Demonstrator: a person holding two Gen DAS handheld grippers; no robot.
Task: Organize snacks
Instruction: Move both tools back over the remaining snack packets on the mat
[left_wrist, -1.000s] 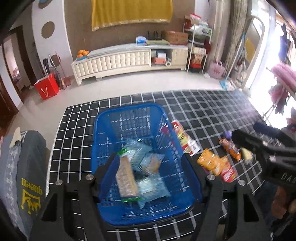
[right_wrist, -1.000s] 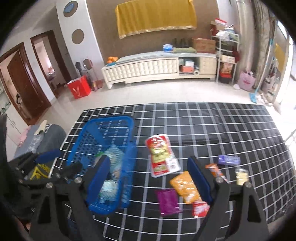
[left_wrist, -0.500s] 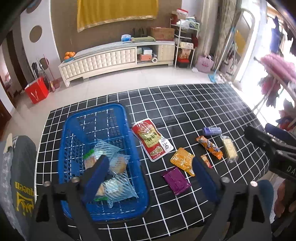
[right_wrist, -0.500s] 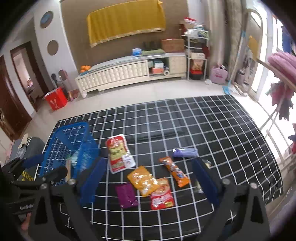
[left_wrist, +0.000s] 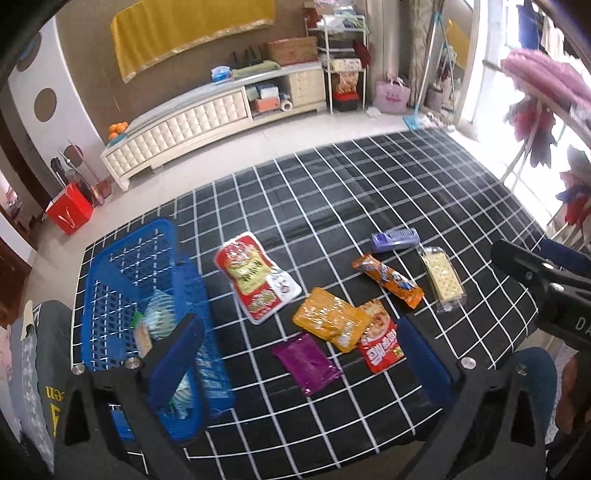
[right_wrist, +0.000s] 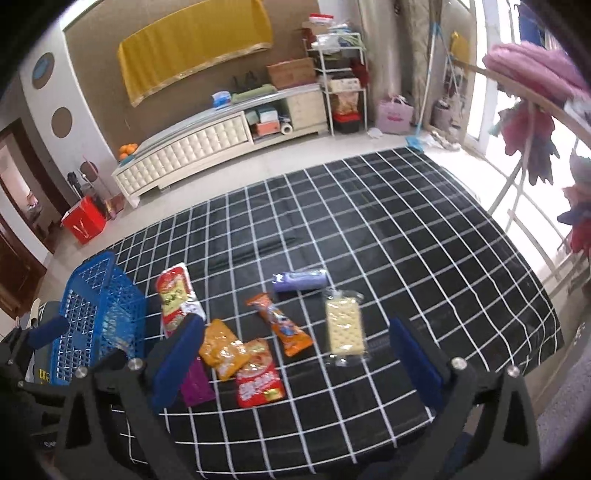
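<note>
seven loose snack packets lie on the black checked cloth (left_wrist: 369, 192) of the counter, to the right of the blue basket (left_wrist: 122, 288), which holds a few clear-wrapped packets. nearest the basket is the red-and-white pouch (left_wrist: 255, 280); then the orange bag (left_wrist: 328, 323), purple packet (left_wrist: 308, 362) and red packet (left_wrist: 380, 341) overlapping it; farther right the orange bar (left_wrist: 388, 280), cracker pack (left_wrist: 441, 278) and lilac pack (left_wrist: 394, 240). left gripper (left_wrist: 299, 365) and right gripper (right_wrist: 291, 365) hang above the snacks, jaws spread wide, holding nothing.

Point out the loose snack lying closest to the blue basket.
The big red and yellow pouch, just right of the basket; the other packets lie farther right.
</note>
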